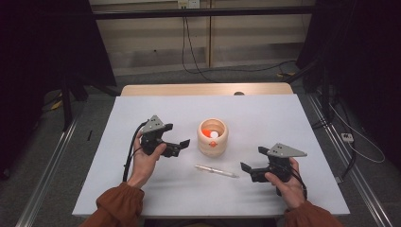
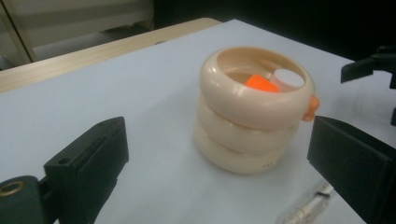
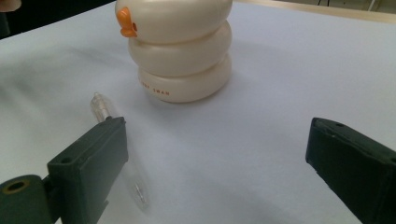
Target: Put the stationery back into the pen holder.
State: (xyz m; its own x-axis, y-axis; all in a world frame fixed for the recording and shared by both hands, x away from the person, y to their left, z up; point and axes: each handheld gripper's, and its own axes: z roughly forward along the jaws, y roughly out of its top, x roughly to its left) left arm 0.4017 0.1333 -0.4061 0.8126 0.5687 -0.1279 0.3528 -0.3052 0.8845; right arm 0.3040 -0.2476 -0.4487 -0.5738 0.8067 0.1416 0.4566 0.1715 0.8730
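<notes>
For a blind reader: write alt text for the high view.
A cream ringed holder with orange and white items inside stands mid-table. A clear pen lies in front of it. The left gripper and right gripper, both open, flank them.

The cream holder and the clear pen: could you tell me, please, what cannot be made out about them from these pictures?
- Cream holder: how far the orange piece and the white piece reach down is hidden by its wall in the left gripper view.
- Its top is cut off by the upper edge in the right gripper view; the small lettering is too small to read.
- Clear pen: partly behind the right tool's jaw there; blurred.
</notes>
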